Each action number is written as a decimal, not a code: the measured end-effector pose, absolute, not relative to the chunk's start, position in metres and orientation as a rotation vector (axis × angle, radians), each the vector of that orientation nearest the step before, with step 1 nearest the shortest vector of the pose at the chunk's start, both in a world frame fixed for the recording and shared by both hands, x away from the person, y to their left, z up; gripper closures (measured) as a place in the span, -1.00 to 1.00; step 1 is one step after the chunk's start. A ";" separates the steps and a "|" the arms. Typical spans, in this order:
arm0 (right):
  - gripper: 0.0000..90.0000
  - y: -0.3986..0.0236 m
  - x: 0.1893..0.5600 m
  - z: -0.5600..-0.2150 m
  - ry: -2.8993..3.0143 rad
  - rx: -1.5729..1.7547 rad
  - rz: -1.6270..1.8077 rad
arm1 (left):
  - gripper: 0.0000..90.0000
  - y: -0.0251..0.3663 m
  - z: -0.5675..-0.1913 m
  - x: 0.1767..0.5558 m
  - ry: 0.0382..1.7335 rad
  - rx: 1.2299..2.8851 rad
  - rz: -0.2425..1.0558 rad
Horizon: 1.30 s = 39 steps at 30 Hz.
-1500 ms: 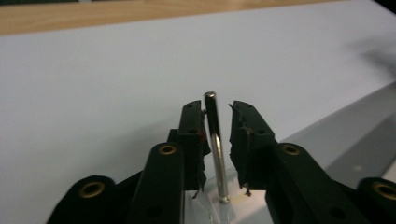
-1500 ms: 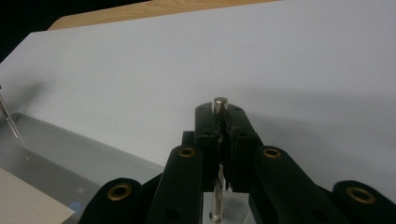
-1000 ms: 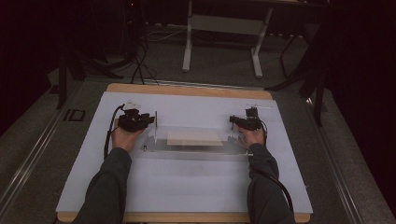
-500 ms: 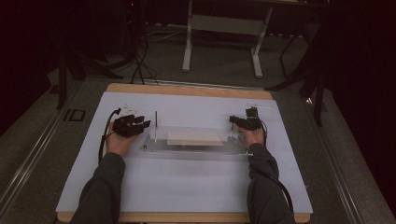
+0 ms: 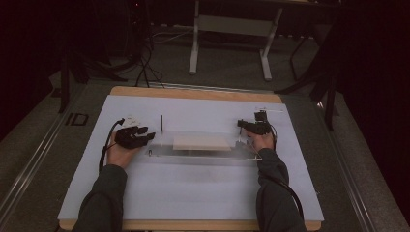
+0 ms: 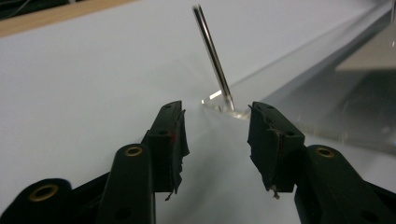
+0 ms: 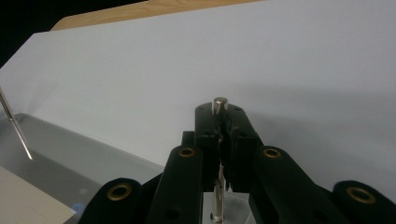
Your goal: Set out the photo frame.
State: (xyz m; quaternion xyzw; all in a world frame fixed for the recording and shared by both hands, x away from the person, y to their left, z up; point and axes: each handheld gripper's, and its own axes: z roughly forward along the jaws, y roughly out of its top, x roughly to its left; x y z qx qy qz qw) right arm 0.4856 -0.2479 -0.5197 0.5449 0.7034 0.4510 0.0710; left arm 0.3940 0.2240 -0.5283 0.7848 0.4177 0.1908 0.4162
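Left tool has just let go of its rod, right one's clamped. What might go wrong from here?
The left tool has just been opening, nothing between its pads; its thin rod leans and might tip. The right tool pinches only the right rod; a jerk could shift the clear plate and the board.

Left gripper [image 5: 145, 137] is held low, jaws apart after just being opened, nothing pressed between its pads [image 6: 173, 135]. Right gripper [image 5: 240, 124] is kept clamped shut on an upright metal pin [image 7: 219, 103]. Both forearms are extended forward.
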 end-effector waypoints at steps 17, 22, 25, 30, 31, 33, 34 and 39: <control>0.90 -0.248 0.486 -0.520 2.113 1.647 1.357 | 0.04 0.204 -0.527 0.381 0.875 2.022 0.546; 0.90 -0.248 0.487 -0.520 2.116 1.651 1.360 | 0.04 0.196 -0.524 0.379 0.808 2.038 0.588; 0.89 -0.248 0.487 -0.520 2.116 1.652 1.360 | 0.05 0.194 -0.524 0.379 0.777 2.043 0.603; 0.89 -0.249 0.487 -0.521 2.121 1.654 1.365 | 0.07 0.189 -0.523 0.379 0.747 2.057 0.615; 0.89 -0.249 0.488 -0.520 2.122 1.654 1.363 | 0.07 0.186 -0.523 0.380 0.733 2.062 0.615; 0.89 -0.249 0.488 -0.520 2.122 1.654 1.362 | 0.07 0.185 -0.523 0.381 0.729 2.060 0.610; 0.89 -0.249 0.488 -0.520 2.123 1.655 1.364 | 0.13 0.184 -0.523 0.381 0.728 2.059 0.602; 0.89 -0.250 0.489 -0.521 2.125 1.664 1.372 | 0.14 0.185 -0.521 0.383 0.740 2.061 0.576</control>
